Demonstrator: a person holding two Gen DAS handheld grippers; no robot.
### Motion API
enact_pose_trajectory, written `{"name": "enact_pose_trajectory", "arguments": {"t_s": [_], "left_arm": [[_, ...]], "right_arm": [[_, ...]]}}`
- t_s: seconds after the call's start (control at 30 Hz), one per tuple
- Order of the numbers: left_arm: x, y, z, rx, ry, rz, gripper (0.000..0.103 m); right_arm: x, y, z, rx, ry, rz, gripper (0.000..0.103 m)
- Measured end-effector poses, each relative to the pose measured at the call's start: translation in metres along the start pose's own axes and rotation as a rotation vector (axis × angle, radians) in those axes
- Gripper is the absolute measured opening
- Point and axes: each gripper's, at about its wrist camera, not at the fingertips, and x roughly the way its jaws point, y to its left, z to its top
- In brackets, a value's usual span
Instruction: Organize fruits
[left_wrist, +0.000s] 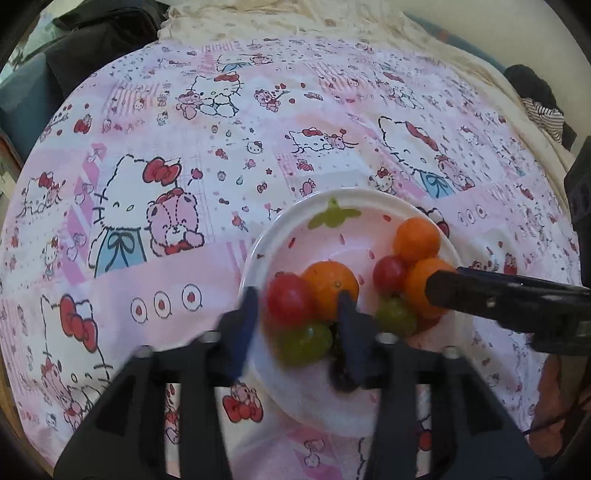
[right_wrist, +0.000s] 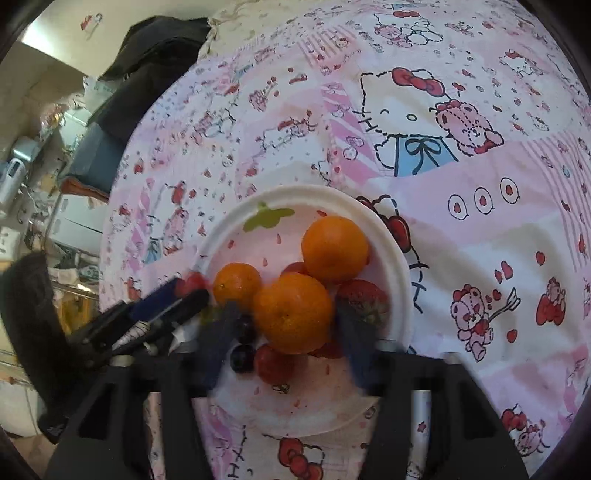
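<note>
A white plate with a strawberry print lies on the patterned cloth and holds a heap of fruit. My left gripper stands open over the heap's left side. A red round fruit and a green grape lie between its fingers, and an orange sits by the right finger. My right gripper is open astride a big orange, with a strawberry beside its right finger and blueberries by its left. Another orange lies behind it.
The pink cartoon-print cloth covers a round table. A finger of the right gripper reaches in over the plate's right side, close to two oranges. Dark bags and cluttered shelves stand beyond the table's left edge.
</note>
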Motion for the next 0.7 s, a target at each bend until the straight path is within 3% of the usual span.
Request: {"name": "enact_pose_trajectory", "arguments": {"t_s": [0.13,0.37,0.5,0.7], "left_arm": [[-0.017,0.0,-0.003,0.007,-0.059,0.042,0.07],[-0.066,0.002,-0.009,-0.012,-0.135,0.083,0.07],[-0.098,-0.004,-0.017,0.014,-0.184,0.115,0.07],[-0.147,0.008,-0.042,-0.091,-0.256,0.146,0.072]], "right_arm": [[-0.016,0.007,0.001,-0.014,-0.045,0.01,0.077],[-0.06,0.016,-0.005,-0.053,-0.15,-0.022,0.083],[-0.088,0.022,-0.018,-0.074,-0.225,-0.07,0.099],[-0.116,0.031,-0.05,-0.117,-0.273,-0.138,0.103]]}}
